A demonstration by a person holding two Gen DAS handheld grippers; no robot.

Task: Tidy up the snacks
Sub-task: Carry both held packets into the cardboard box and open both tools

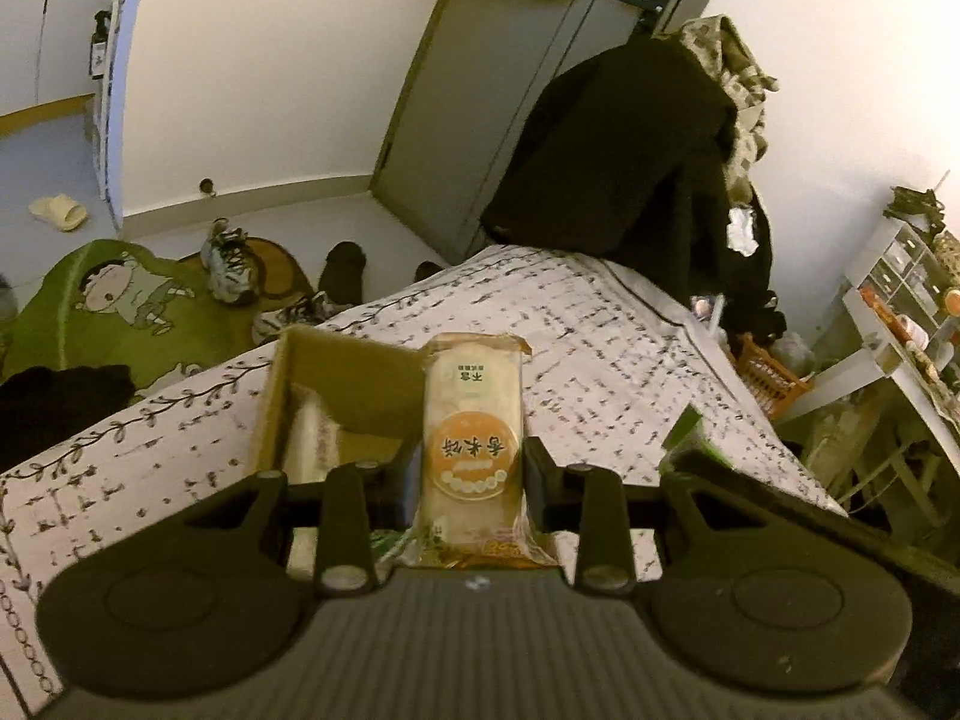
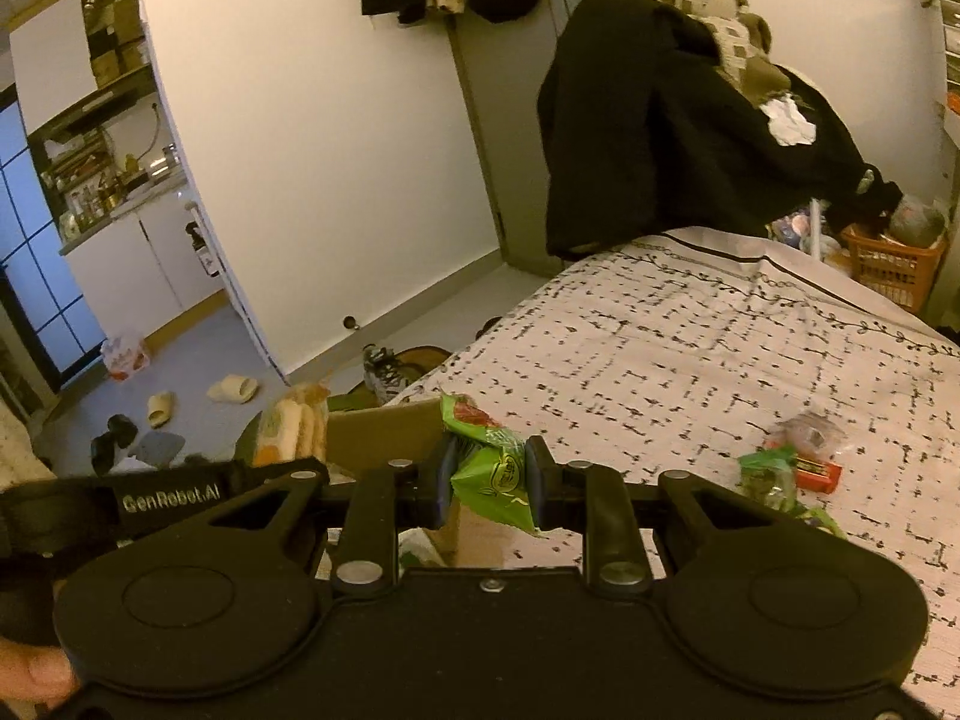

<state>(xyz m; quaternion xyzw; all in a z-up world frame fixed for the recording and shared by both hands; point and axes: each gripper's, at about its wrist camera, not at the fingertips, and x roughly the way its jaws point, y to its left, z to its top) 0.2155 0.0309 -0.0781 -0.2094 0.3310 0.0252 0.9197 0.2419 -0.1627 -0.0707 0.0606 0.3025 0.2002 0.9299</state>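
Note:
My left gripper (image 1: 471, 468) is shut on a pale rice-cracker pack (image 1: 472, 420) with an orange round label, held upright just right of an open cardboard box (image 1: 336, 378) on the bed. Another pale pack (image 1: 309, 438) lies inside the box. My right gripper (image 2: 489, 480) is shut on a green snack bag (image 2: 492, 468), held beside the same box (image 2: 384, 426). In the right wrist view the left gripper (image 2: 180, 492) and its cracker pack (image 2: 291, 426) show at the left. A few loose snacks (image 2: 792, 468) lie on the bedspread to the right.
The bed (image 2: 690, 348) has a white patterned cover. A chair piled with dark clothes (image 1: 630, 168) stands at its far end. An orange basket (image 2: 888, 264) sits beside it. Shoes (image 1: 228, 261) and a green rug (image 1: 120, 300) lie on the floor to the left.

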